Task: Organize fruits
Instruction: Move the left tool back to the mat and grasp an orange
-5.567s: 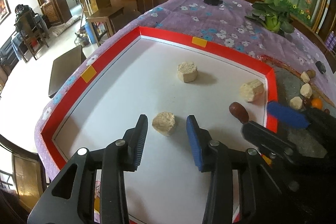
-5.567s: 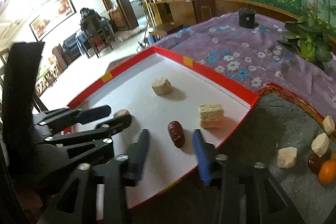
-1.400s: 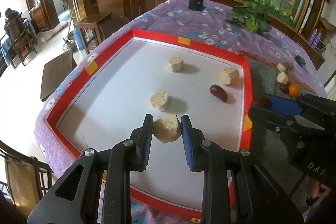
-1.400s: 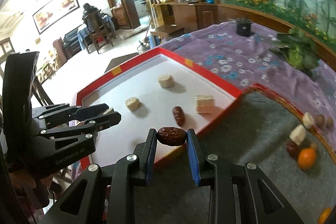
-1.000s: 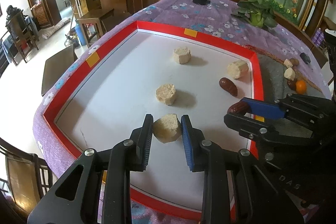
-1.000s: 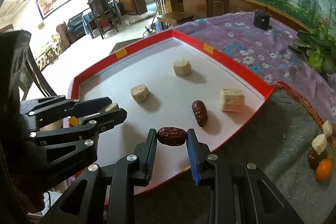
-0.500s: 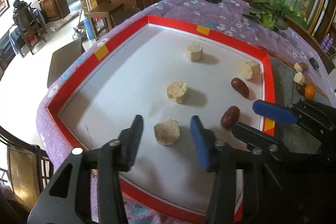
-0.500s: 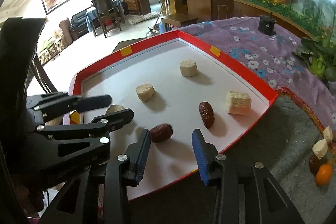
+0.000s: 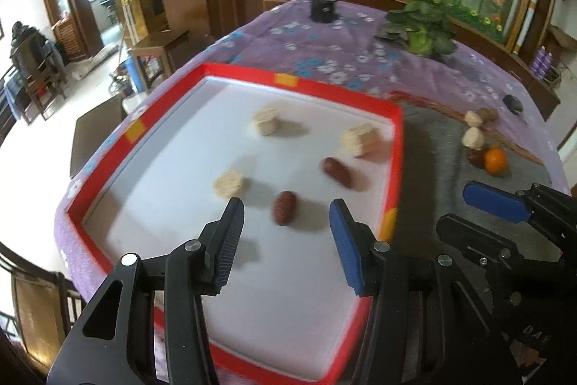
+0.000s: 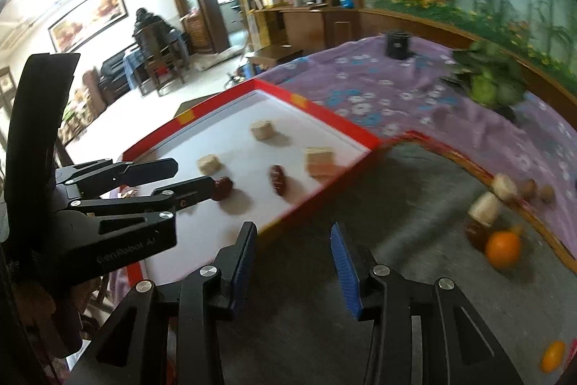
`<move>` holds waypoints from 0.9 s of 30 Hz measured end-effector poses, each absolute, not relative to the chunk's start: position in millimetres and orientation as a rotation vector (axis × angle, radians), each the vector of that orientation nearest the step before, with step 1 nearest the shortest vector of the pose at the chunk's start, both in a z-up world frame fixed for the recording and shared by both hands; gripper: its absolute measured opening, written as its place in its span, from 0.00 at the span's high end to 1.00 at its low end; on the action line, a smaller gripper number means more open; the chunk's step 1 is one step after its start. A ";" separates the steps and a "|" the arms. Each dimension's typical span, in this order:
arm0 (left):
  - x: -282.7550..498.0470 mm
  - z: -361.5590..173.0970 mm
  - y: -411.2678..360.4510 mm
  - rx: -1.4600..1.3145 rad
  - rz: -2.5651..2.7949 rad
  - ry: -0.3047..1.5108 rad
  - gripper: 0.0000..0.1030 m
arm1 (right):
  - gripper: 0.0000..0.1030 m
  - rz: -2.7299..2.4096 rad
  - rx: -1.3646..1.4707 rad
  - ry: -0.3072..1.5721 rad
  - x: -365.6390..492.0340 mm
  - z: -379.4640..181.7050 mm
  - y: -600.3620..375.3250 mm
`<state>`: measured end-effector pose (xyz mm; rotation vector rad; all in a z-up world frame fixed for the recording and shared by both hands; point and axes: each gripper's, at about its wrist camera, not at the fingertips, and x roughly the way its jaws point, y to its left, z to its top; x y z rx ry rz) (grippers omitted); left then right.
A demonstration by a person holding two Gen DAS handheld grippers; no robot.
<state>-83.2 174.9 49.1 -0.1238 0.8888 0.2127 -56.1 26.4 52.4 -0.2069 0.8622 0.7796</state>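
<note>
Two dates (image 9: pixel 286 207), biscuit-like chunks (image 9: pixel 227 183) in tray (image 9: pixel 396 147)

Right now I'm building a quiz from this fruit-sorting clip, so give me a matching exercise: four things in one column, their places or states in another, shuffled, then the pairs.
Things:
1. round orange fruit
2. nearer dark red date
3. left gripper
4. black cylinder

Places or states:
A. open, holding nothing
B. on the grey mat, beside pale chunks
C. far back on the purple flowered cloth
D. lying inside the red-rimmed white tray

Pairs: 1-B, 2-D, 3-A, 4-C
</note>
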 end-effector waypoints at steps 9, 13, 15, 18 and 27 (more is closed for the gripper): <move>-64.1 52.0 118.2 -0.096 0.103 0.898 0.52 | 0.60 0.636 -0.152 0.858 -57.2 57.2 -48.6; -55.0 51.0 89.9 -0.069 0.055 0.905 0.52 | 0.59 0.573 -0.128 0.863 -55.6 54.8 -79.3; -50.8 50.0 77.5 -0.058 0.033 0.911 0.52 | 0.59 0.546 -0.102 0.869 -53.9 53.3 -96.2; -42.8 47.2 62.9 -0.054 0.008 0.927 0.52 | 0.58 0.509 -0.086 0.876 -53.6 49.0 -117.2; -19.3 43.2 21.3 -0.048 -0.088 0.955 0.52 | 0.58 0.431 -0.035 0.874 -50.9 47.5 -171.6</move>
